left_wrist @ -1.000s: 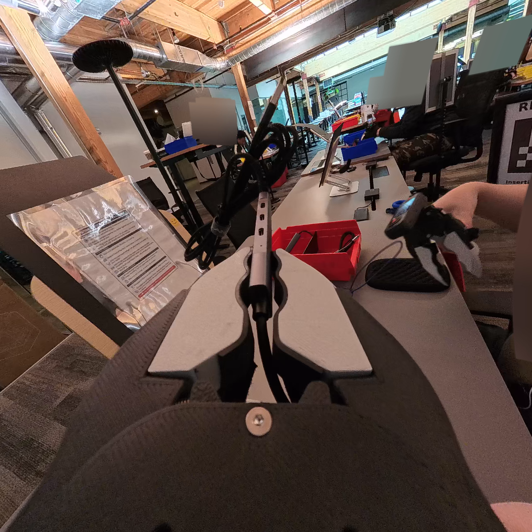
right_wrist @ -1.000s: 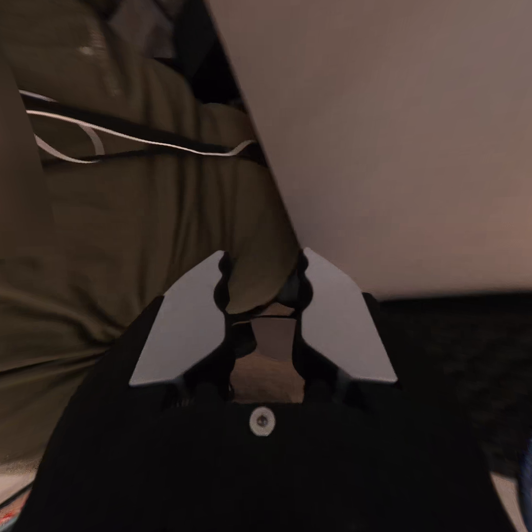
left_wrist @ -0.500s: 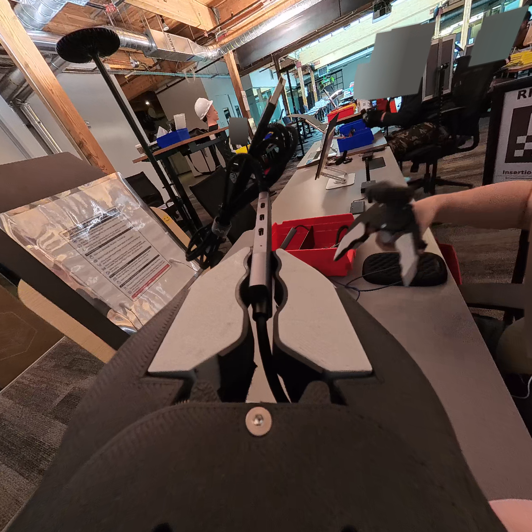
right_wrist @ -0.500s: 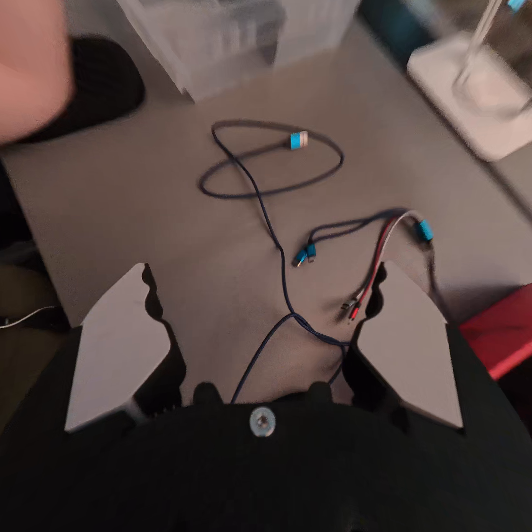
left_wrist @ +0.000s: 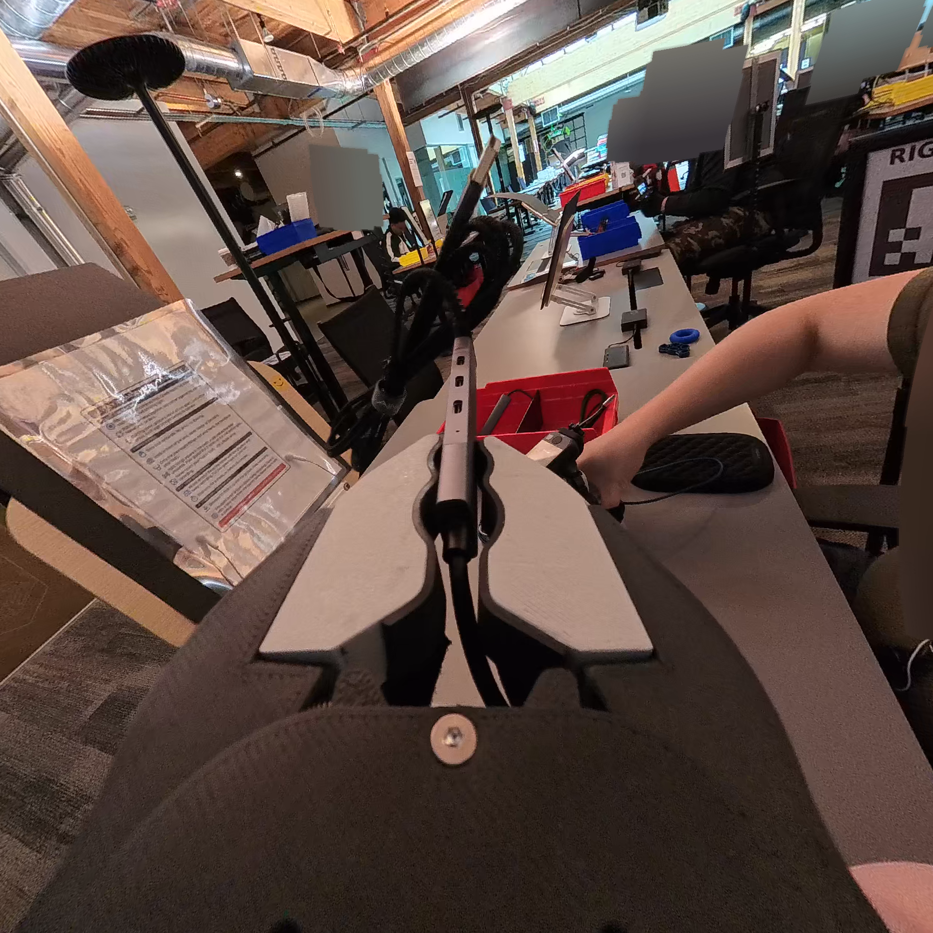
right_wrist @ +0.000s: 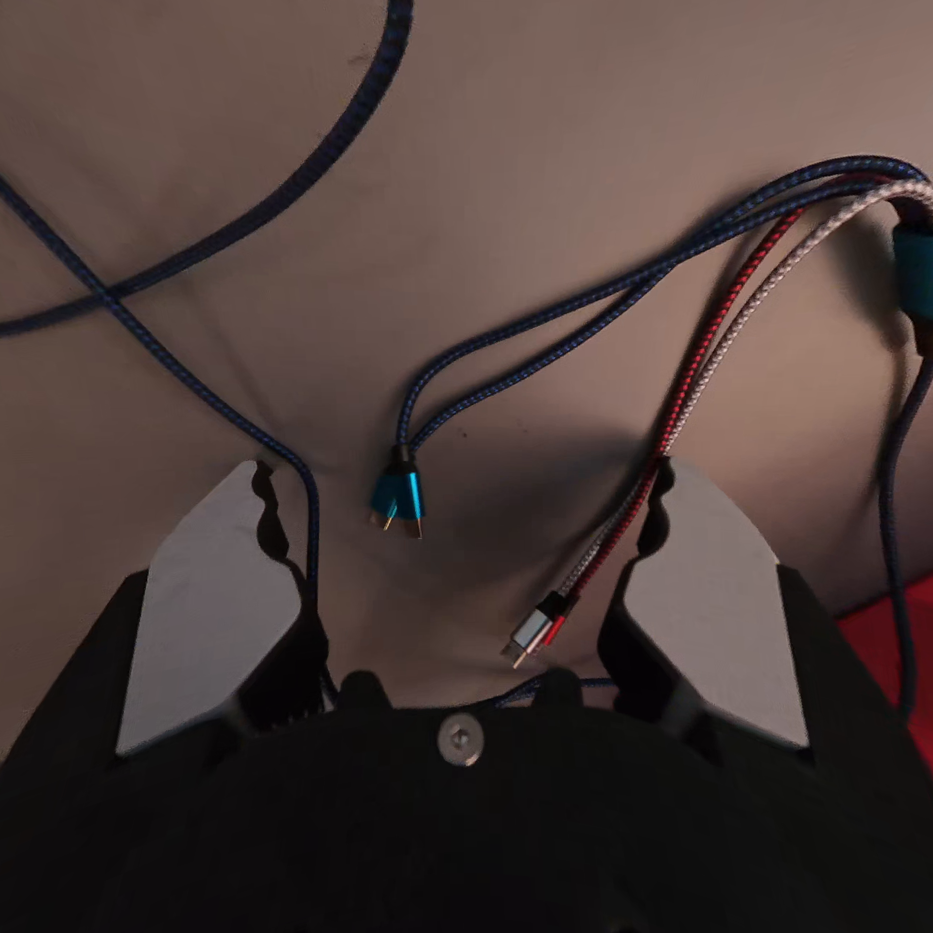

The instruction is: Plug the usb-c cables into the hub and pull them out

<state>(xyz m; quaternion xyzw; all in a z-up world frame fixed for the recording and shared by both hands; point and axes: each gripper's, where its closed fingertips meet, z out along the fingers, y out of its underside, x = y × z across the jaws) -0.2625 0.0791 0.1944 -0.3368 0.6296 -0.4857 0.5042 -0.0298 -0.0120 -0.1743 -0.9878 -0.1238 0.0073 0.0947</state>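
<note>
My left gripper (left_wrist: 458, 444) is shut on a slim grey hub (left_wrist: 460, 424), held edge-up above the grey table; several ports run along its edge and its black cord hangs back between the fingers. My right gripper (right_wrist: 457, 467) is open and low over the table, pointing down. Two blue USB-C plugs (right_wrist: 399, 497) on blue braided cables lie between its fingertips. A silver and a red plug (right_wrist: 535, 626) on grey and red braided cables lie by the right finger (right_wrist: 707, 580). In the left wrist view the right gripper (left_wrist: 565, 454) is mostly hidden behind my left one.
A red bin (left_wrist: 545, 404) with cables stands behind the hub. A black padded case (left_wrist: 707, 462) lies at the right. A coiled black cable bundle (left_wrist: 444, 323) rises at the back. A bagged sheet (left_wrist: 151, 434) leans at the left. A loose blue cable (right_wrist: 212, 212) loops on the table. The left gripper's tips are roughly 45 cm from the right gripper's.
My right gripper swung from facing the person's lap to over the table, opened wide, and dropped close to the plugs. My left gripper kept its hold on the hub and barely moved.
</note>
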